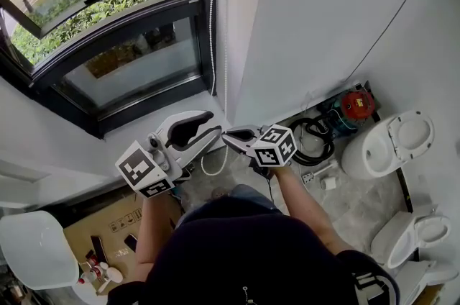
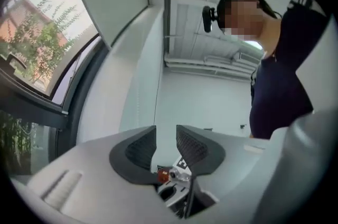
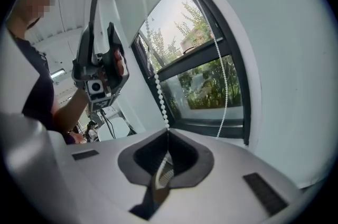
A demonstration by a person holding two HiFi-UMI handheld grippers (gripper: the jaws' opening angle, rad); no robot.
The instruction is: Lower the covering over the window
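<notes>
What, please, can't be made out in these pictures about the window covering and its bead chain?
- The covering: not surely identifiable; the head view's top edge cuts off the window above.
- Bead chain upper end: runs off the top edge, head and right gripper views.
- Chain stretch gripped in the right tool: hidden by its closed pads.
- Chain's lower loop: partly behind the left tool, head view.

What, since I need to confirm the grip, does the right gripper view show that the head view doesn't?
Only the right gripper view: the right gripper has its jaws shut on the bead chain, the beads running straight into the pads. Only the head view: a white toilet and a cardboard box down below. Both: the window, the chain hanging beside it, and the left gripper with its jaws apart.
</notes>
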